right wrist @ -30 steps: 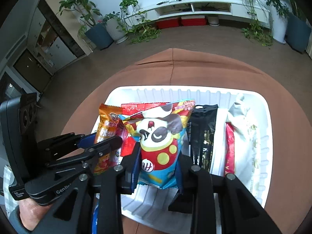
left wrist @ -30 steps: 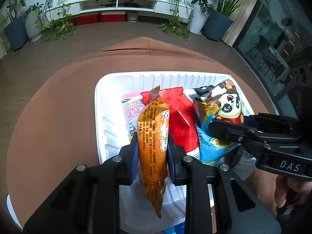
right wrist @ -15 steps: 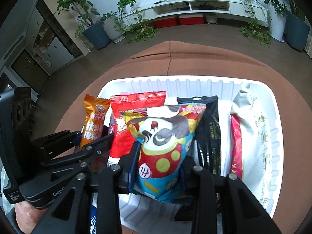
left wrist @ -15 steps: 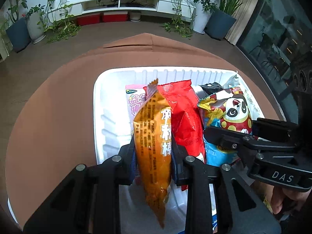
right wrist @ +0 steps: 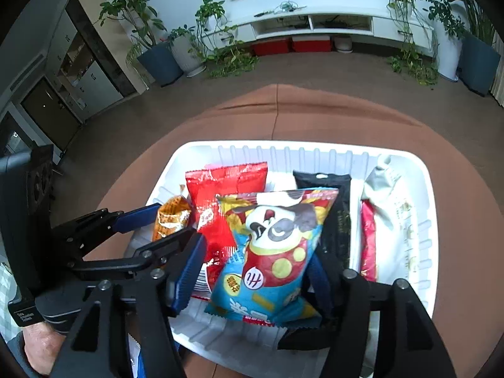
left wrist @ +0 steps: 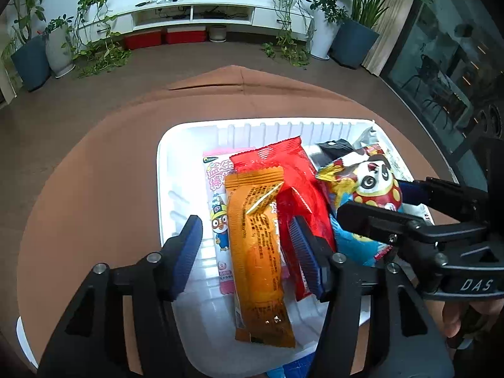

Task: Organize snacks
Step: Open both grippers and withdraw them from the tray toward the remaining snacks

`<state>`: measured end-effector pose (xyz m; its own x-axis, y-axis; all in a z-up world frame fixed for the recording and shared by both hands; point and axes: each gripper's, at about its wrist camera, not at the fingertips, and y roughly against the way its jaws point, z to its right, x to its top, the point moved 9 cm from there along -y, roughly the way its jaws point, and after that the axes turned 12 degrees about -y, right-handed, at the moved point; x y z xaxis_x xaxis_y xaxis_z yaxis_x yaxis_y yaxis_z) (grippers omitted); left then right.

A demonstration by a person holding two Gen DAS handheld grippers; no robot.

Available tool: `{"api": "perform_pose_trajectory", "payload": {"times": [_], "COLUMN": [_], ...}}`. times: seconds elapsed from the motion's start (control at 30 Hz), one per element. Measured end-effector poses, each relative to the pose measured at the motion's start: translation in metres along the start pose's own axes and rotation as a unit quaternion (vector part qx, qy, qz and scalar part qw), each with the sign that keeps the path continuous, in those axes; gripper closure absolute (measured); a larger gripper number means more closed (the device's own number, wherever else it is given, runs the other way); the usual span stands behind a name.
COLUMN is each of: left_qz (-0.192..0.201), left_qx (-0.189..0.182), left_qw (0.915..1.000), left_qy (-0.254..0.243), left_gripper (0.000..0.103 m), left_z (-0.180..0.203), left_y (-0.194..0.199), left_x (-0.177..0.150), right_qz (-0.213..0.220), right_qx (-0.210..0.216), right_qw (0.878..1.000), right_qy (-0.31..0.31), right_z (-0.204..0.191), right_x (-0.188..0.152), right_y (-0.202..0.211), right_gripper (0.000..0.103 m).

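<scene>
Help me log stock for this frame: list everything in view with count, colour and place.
tray: one, white, on the cloth
cloth: one, brown, under the tray
orange packet: one, orange, tray's left part
pink packet: one, pink, partly under the orange packet
red packet: one, red, right of the orange packet
panda packet: one, blue-red-yellow, tray's middle
black packet: one, black, right of the panda packet
pale packet: one, white-grey, tray's right side
potted plants: several, green, by the far wall
left claw: open, astride the orange packet
right claw: open, astride the panda packet
</scene>
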<state>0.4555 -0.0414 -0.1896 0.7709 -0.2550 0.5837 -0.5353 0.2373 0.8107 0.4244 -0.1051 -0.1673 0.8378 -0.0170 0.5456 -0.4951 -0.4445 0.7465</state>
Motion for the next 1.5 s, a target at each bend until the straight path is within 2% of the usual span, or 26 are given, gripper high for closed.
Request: {"api": "perform_pose_trajectory", "payload": {"times": [0.1,0.23,0.3,0.37,0.4,0.47,0.53,0.6,0.67,0.73,0.83,0.97,1.17,1.3,1.4,1.5], "left_qz": [0.011,0.025,0.029,0.035,0.04,0.043,0.049,0.072,0.097,0.086,0.065,0.085,0.065,0.045,0.035,0.035], "left_qx": [0.002,0.01,0.015,0.018,0.023,0.032,0.034,0.028,0.041,0.049,0.046,0.013,-0.021,-0.021,-0.016,-0.008], "left_qw": [0.9999,0.9996,0.9995,0.9992,0.9989,0.9986,0.9982,0.997,0.9939,0.9942,0.9964,0.9962,0.9976,0.9988,0.9992,0.9993], "left_qy": [0.003,0.006,0.007,0.003,-0.002,-0.005,-0.003,-0.008,-0.034,-0.042,-0.028,-0.009,0.009,-0.007,-0.013,-0.008], "left_gripper": [0.037,0.024,0.002,0.0,0.0,0.0,0.0,0.0,0.0,0.0,0.0,0.0,0.0,0.0,0.0,0.0], "left_z": [0.0,-0.002,-0.002,-0.001,0.0,0.001,0.002,0.007,0.015,0.025,0.036,0.049,0.073,0.095,0.102,0.096], "left_y": [0.012,0.033,0.044,0.058,0.066,0.082,0.101,0.12,0.14,0.153,0.167,0.191,0.203,0.204,0.202,0.203], "left_x": [0.0,0.0,-0.001,-0.003,-0.004,-0.009,-0.015,-0.023,-0.032,-0.051,-0.081,-0.123,-0.185,-0.221,-0.233,-0.23], "right_qz": [0.009,0.036,0.05,0.063,0.068,0.059,0.038,0.018,0.033,0.052,0.076,0.09,0.098,0.088,0.077,0.068], "right_qx": [0.002,0.01,0.016,0.024,0.039,0.084,0.129,0.168,0.19,0.204,0.226,0.194,0.113,0.055,-0.021,-0.036], "right_qw": [1.0,0.999,0.998,0.997,0.996,0.992,0.983,0.971,0.965,0.96,0.948,0.953,0.963,0.97,0.98,0.983], "right_qy": [-0.001,-0.013,-0.023,-0.036,-0.046,-0.077,-0.124,-0.171,-0.18,-0.185,-0.213,-0.217,-0.226,-0.22,-0.184,-0.164], "right_z": [-0.001,-0.001,-0.001,0.0,0.0,0.0,0.004,0.01,0.016,0.018,0.03,0.044,0.07,0.077,0.078,0.077], "right_x": [0.002,0.008,0.011,0.012,0.012,0.008,0.0,-0.011,-0.022,-0.034,-0.062,-0.107,-0.175,-0.217,-0.234,-0.245], "right_y": [0.007,0.025,0.035,0.048,0.057,0.07,0.08,0.093,0.116,0.137,0.169,0.192,0.205,0.204,0.198,0.196], "right_gripper": [0.034,0.022,0.016,0.011,0.009,0.0,0.0,0.0,0.0,0.0,0.0,0.0,0.0,0.0,0.007,0.017]}}
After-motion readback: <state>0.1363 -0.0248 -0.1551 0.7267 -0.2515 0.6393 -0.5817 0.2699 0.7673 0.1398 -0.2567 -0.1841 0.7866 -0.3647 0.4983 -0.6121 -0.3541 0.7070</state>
